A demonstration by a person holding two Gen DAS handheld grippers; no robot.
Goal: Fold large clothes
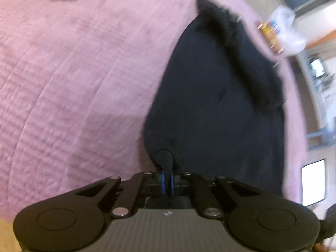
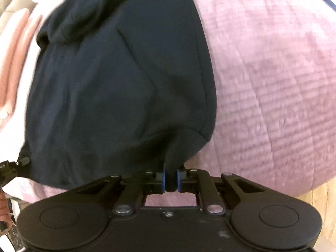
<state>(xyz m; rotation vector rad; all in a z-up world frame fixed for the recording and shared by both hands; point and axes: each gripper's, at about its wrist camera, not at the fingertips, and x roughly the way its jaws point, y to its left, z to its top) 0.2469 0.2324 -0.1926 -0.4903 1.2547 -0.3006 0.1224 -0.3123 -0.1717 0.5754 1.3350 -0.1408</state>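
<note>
over bedspread (image 1: 63, 84), both grippers downtilted

One dark garment (image 1: 220, 105), one pink quilt (image 1: 73, 73)

Two wrist views, angled steeply down, close over the bed (image 1: 73, 73); shared: dark garment (image 2: 117, 79) near the bed's edge.

Motion blur softens the far end of the dark garment (image 1: 220, 96) in the left wrist view, so its fuzzy trim cannot be read. Beyond the garment, past the bed's (image 1: 73, 73) edge, a crinkled clear bag (image 1: 287, 31) with coloured contents is too smeared to identify. In the right wrist view the garment's (image 2: 117, 79) top runs off the frame.
</note>
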